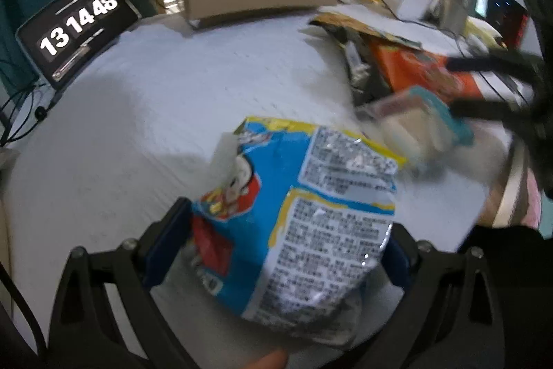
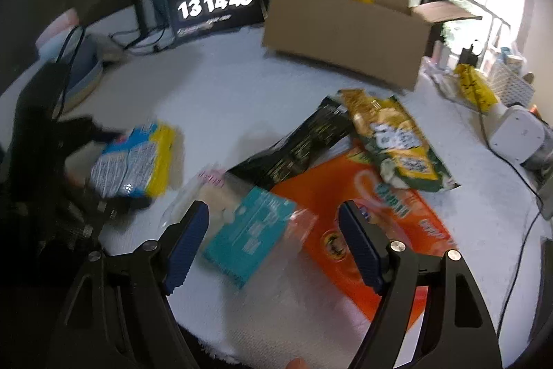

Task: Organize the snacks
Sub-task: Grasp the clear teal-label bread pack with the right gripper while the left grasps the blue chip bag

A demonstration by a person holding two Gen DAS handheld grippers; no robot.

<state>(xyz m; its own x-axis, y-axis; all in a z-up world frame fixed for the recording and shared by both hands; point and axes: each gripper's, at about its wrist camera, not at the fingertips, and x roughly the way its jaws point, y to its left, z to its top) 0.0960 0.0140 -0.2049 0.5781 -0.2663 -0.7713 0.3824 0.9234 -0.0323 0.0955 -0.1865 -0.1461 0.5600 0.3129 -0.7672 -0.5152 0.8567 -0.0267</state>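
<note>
While the left gripper (image 1: 276, 255) is clamping the blue snack bag (image 1: 297, 217), the right gripper (image 2: 276, 244) is hanging wide open around a teal packet (image 2: 249, 234).

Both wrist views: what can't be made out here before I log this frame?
- Cardboard box contents: both views, its front wall hides all but a yellow edge.
- Teal packet: both views, motion blur; whether the right tool grips it is unclear.
- Blue snack bag print: left wrist view, too small and blurred.
- Black packet: right wrist view, lower end under the orange bag.
</note>
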